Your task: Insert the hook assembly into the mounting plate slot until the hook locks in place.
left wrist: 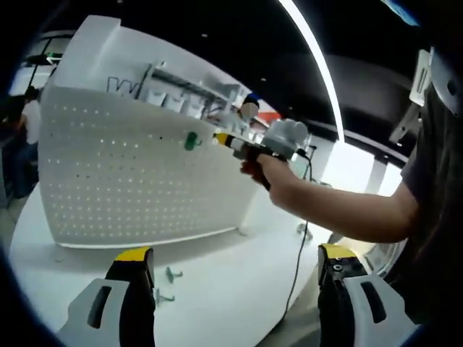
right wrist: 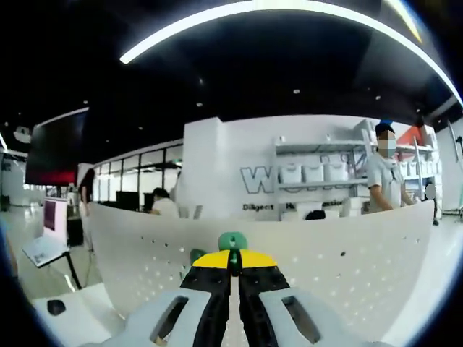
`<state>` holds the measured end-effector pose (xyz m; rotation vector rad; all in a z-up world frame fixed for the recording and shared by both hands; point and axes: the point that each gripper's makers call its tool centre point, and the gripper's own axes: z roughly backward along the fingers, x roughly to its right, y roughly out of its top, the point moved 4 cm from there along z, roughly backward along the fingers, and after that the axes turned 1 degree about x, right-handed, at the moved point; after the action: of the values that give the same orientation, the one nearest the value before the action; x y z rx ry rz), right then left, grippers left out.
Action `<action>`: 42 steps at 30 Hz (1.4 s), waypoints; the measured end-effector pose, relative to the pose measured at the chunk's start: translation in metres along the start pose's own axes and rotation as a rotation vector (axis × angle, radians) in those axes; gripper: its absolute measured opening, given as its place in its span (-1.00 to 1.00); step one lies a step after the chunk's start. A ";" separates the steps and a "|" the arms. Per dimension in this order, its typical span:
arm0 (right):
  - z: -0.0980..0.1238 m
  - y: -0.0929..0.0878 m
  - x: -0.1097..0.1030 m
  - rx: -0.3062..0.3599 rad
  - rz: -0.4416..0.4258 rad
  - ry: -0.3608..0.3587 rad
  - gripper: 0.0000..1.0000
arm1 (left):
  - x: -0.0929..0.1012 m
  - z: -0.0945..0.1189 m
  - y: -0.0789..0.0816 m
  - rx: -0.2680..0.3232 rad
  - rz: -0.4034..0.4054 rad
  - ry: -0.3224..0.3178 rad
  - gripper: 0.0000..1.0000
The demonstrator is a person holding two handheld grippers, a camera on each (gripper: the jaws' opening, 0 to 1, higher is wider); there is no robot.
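White round table under a dark ceiling with a long light strip; shelves with white tubs against the back wall, a standing person at right of the right gripper view, seated people at left.

Green hook pinched at the yellow tips of the right gripper, jaws nearly together on it, right at the upright white pegboard. Same hook seen from the side in the left gripper view, upper centre, against the pegboard, with the right gripper just to its right in a hand. Cannot tell whether seated in the holes.

Left gripper low in its own view, jaws wide apart, nothing between them, well short of the board.

Left gripper view adds: spare hooks lying on the table near the left jaw, a black cable trailing down from the right gripper. Right gripper view adds: a laptop at lower left, a dark screen above it.
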<state>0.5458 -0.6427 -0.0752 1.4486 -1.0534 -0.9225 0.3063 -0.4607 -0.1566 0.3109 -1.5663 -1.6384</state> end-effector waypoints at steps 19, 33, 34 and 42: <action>-0.011 -0.006 0.008 -0.009 0.028 -0.051 -0.99 | -0.012 -0.001 0.003 0.018 0.009 0.016 0.90; -0.012 -0.022 0.010 -0.014 0.011 -0.091 -0.99 | -0.015 0.002 0.001 0.015 0.000 0.029 0.88; -0.012 -0.022 0.010 -0.011 0.004 -0.094 -0.99 | -0.016 0.002 0.001 0.015 0.001 0.031 0.87; -0.013 -0.024 0.011 0.016 0.030 -0.121 -0.99 | -0.019 0.007 0.000 0.018 0.010 0.047 0.84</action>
<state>0.5647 -0.6484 -0.0971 1.4003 -1.1713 -0.9922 0.3132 -0.4429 -0.1624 0.3485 -1.5463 -1.5991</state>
